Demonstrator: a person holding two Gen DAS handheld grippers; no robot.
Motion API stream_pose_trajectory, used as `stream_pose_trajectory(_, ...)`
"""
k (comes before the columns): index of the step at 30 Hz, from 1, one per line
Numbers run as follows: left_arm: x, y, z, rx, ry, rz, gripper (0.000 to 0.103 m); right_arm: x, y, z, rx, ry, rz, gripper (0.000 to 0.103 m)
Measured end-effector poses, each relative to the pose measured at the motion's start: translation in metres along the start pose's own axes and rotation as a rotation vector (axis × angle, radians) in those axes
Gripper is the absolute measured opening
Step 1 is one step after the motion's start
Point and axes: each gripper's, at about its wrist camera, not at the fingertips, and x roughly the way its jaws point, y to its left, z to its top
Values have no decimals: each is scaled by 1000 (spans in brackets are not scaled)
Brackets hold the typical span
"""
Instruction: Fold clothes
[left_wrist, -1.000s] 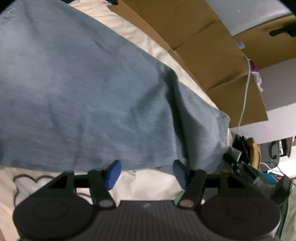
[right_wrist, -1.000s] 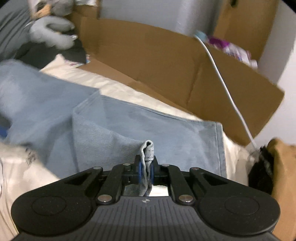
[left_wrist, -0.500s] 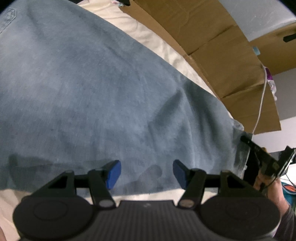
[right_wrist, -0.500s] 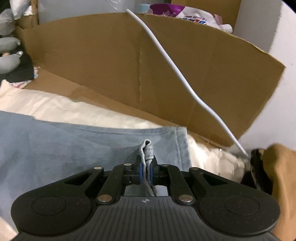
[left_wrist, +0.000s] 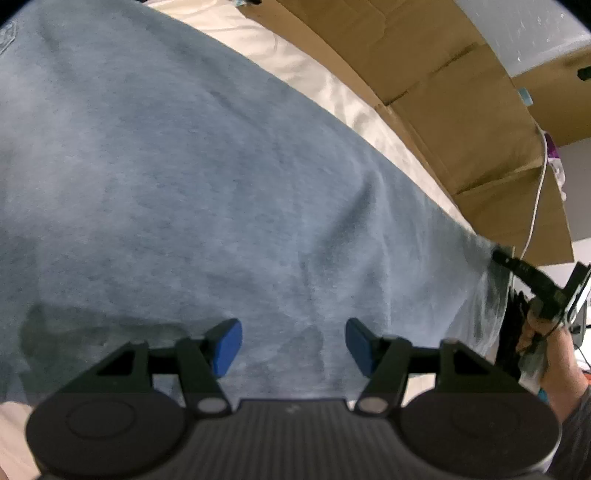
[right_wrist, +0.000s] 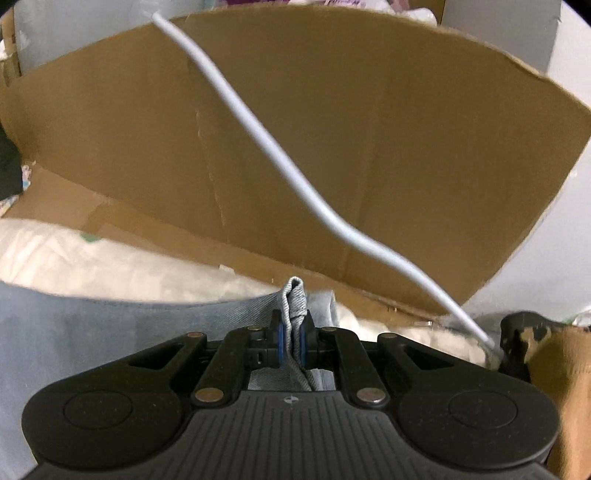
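Right wrist view: the blue denim garment (right_wrist: 110, 317) lay spread on a cream bedsheet (right_wrist: 74, 258), and a bunched corner of it stood pinched between the pads of the right gripper (right_wrist: 291, 341), jaws clamped tight on the cloth. In the left wrist view the same garment (left_wrist: 184, 184) filled most of the frame, lying fairly flat with a few shallow creases running toward the far right corner. There the right gripper (left_wrist: 517, 264) showed small, gripping the edge, with a person's hand (left_wrist: 535, 328) behind it. The left gripper (left_wrist: 293, 345) hung over the near edge of the fabric, blue pads apart, nothing between them; contact with the cloth could not be told.

Progress, judged: early. The piece looked pulled out and flattened, one corner held, no finished fold visible. Left to do: bring the held corner over, match edges, make further folds. The left gripper probably needed a corner of its own first.

Counts: one garment, two grippers, one hand visible, one white cable (right_wrist: 280, 162) running across the cardboard. Brown cardboard panels (right_wrist: 369, 147) stood along the far side of the bed, number of pieces unclear. Dark and tan clutter (right_wrist: 535, 339) sat at the far right, too blurred to name.
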Motion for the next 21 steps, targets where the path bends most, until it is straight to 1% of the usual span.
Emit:
stream_pose_trajectory(3,0,2,-5,-3,5,-4,65,6,-3,7,17,-17,-9,7)
stream_pose_trajectory(7,1,3,-8,-8,6,-9,65,28,-11,1,74,25,2,9)
stream_pose_trajectory(8,0,4,-9,-9,6,-11,65,28,-13,-2,89,22,3,18)
stream_pose_trajectory(9,0,5,-10,-10,6,-12,65,27,-15,-6,104,19,4,22)
stream_pose_trajectory(10,-1,6,-10,-10,6,-13,65,27,-17,-9,119,15,4,23)
stream_pose_trajectory(12,-1,9,-10,-13,6,-13,65,23,-17,-14,107,4,3,24)
stream_pose_trajectory(16,1,7,-11,-21,4,-10,65,15,-19,-21,81,-17,5,22)
stream_pose_trajectory(18,1,6,-12,-15,2,-6,65,12,-17,-17,58,-31,6,9)
stream_pose_trajectory(21,1,6,-13,-15,-2,-4,65,10,-18,-12,43,-43,-1,7)
